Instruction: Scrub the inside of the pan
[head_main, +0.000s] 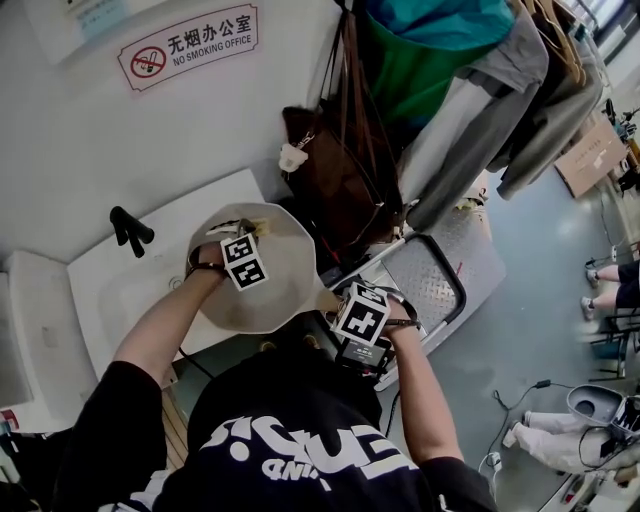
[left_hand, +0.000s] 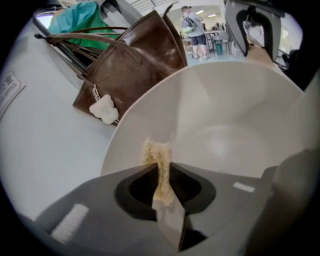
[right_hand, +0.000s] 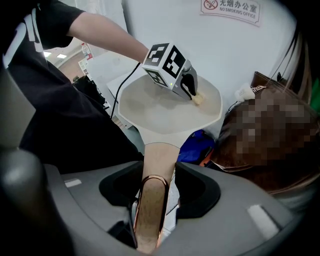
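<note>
My right gripper (right_hand: 152, 197) is clamped on the pan's handle (right_hand: 159, 162), the rose-gold end of it running back between the jaws. It holds the pan (right_hand: 150, 107) up off any tabletop, out in front of me and partly over the white sink (head_main: 130, 290). My left gripper (left_hand: 161, 175) is clenched on a tan, fibrous scrubbing pad (left_hand: 156, 156), whose frayed end sticks out past the jaws. The pad is down inside the pan, against the inner wall near the far rim. I judge the scrubbing to be under way, but I can't say how much of it is done. The pale interior looks equally clean and dry everywhere, with no suds, water or residue to mark where the pad has worked. As far as I can see, the floor of the pan and the rest of the wall are left to cover. The right gripper view gives me the whole inside of the pan and shows where the pad sits on it. The left gripper view shows only a curved stretch of wall, but it shows plainly how the jaws pinch the pad, and the brown bag (left_hand: 135, 60) hanging beyond the rim. Only the head view shows the sink beneath the pan.
</note>
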